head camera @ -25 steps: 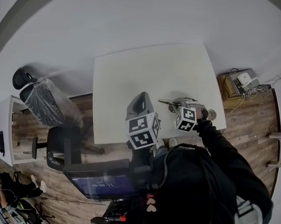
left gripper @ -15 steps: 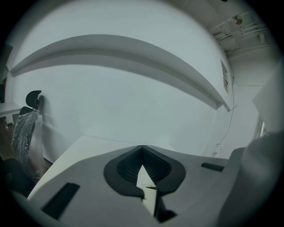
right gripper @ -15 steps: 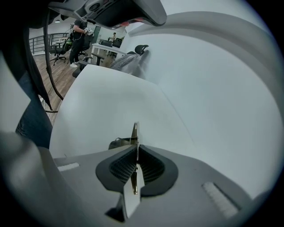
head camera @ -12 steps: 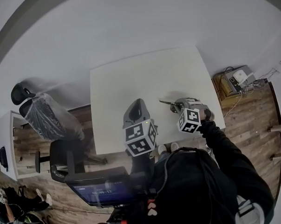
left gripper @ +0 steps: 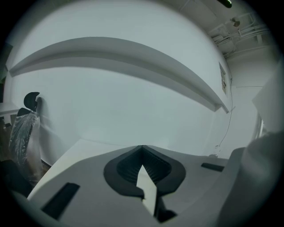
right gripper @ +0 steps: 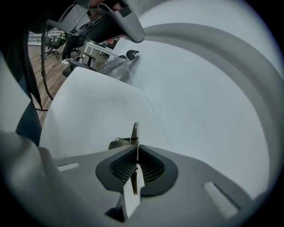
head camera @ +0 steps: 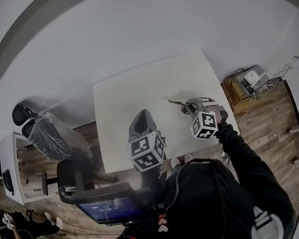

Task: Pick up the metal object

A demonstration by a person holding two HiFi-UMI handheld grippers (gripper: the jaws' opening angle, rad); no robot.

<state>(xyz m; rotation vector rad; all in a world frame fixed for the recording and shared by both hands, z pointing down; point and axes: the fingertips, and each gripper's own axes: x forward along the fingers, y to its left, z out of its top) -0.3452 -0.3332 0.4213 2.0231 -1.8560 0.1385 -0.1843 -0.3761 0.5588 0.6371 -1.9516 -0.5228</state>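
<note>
1. The white table (head camera: 141, 86) stands against a pale wall on a wooden floor (head camera: 268, 112).
2. The right hand-held gripper (head camera: 184, 107) is over the right part of the table, close to its right edge, with the person's black sleeve (head camera: 241, 160) behind it.
3. In the right gripper view, the right hand-held gripper (right gripper: 135, 150) has its jaws pressed together on the metal object (right gripper: 134, 132). This is a thin flat strip set edge-on between the pads, and it sticks out past the tips.
4. In the head view, the metal object (head camera: 174, 102) points from the jaws toward the middle of the table. Whether it touches the tabletop cannot be told.
5. The left hand-held gripper (head camera: 143, 114) is over the near edge of the table, left of the right one and well apart from it.
6. In the left gripper view, the left hand-held gripper (left gripper: 142, 148) has its tips together with nothing between them.
7. A chair wrapped in plastic (head camera: 52, 134) stands beyond the left edge of the table.
</note>
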